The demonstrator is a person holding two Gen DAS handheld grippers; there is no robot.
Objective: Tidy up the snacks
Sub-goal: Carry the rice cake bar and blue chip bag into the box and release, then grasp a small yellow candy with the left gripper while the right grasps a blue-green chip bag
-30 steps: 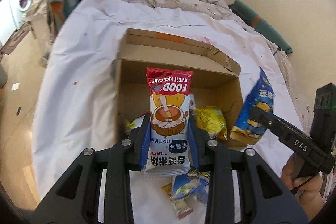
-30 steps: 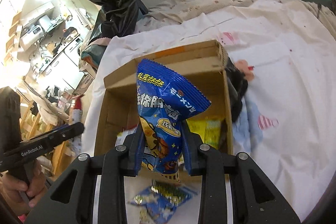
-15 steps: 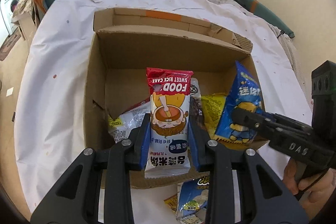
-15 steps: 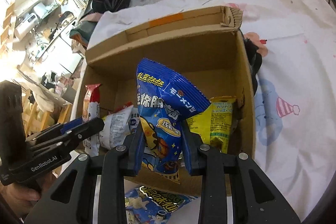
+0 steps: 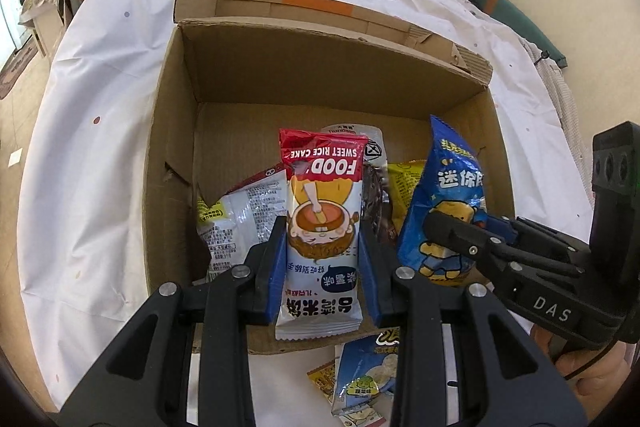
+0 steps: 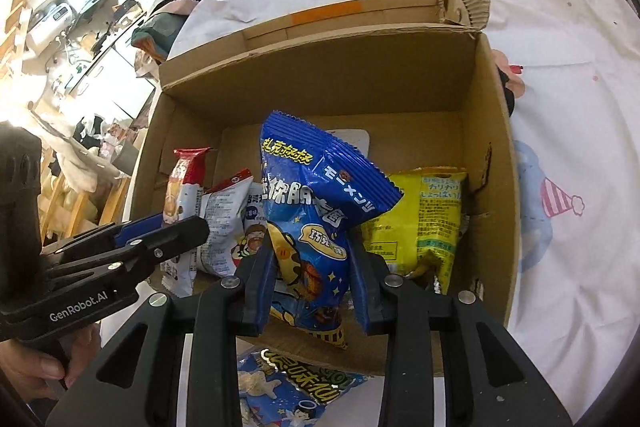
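Cardboard fills the middle of both views: an open cardboard box (image 5: 176, 163) sitting on a white sheet (image 5: 100, 99), flaps folded back, ready to take the snacks. The left gripper (image 5: 322, 267) pinches a rice cake packet (image 5: 322, 223) upside down by its lower half, held upright over the near edge of the box, I'd guess so it can be let go straight into the gap at centre. The right gripper (image 6: 312, 277) has a blue snack bag (image 6: 316, 219) between its pads; the jaws have just been easing apart, and the bag's crinkled lower part looks barely pressed, so I judge this one is being released on the right side of the box beside a yellow packet (image 6: 420, 219). A white foil packet (image 5: 236, 215) already lies at lower left inside.

More packets on the sheet (image 5: 360, 375) wait at the bottom of the frame, half covered by the gripper arms. Something dark behind the rice cake packet is too hidden to name. Only the fingers of the person's hands show, at the lower corners, and whether either bag touches the box floor I cannot tell
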